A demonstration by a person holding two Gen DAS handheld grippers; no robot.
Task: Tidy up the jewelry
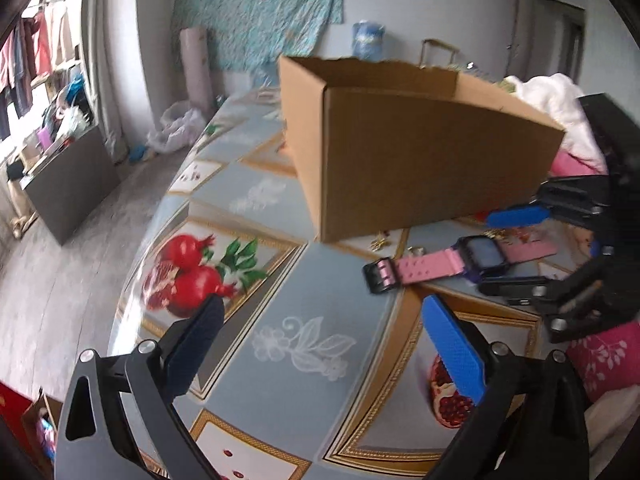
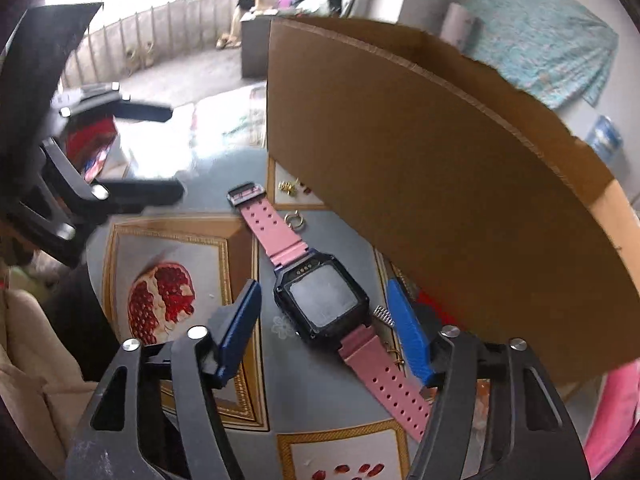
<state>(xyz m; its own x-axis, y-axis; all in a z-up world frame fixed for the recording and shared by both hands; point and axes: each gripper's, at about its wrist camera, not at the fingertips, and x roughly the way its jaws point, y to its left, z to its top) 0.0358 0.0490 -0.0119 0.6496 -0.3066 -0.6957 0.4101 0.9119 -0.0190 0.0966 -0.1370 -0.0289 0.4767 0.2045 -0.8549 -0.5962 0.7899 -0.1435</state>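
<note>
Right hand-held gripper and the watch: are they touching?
Apart. The right wrist view shows the watch between the right hand-held gripper fingers, with tablecloth visible on both sides.

Pink-strapped black square watch (image 2: pixel 322 300) flat on table, beside cardboard box (image 2: pixel 440 208); gold earrings (image 2: pixel 289 188) nearby

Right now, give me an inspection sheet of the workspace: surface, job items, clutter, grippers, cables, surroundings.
Surface: table under a glossy grey-blue cloth with pomegranate prints.
Job's things: pink-strapped watch with a black square case lies flat beside the open brown cardboard box; small gold earrings and a ring-shaped gold piece lie loose by the box wall.
Clutter: white cloth behind the box.
Grippers: right gripper straddles the watch case, pads not touching; left gripper open, empty.
Cables: nothing seen.
Surroundings: teal patterned cloth on the wall; hanging clothes.
</note>
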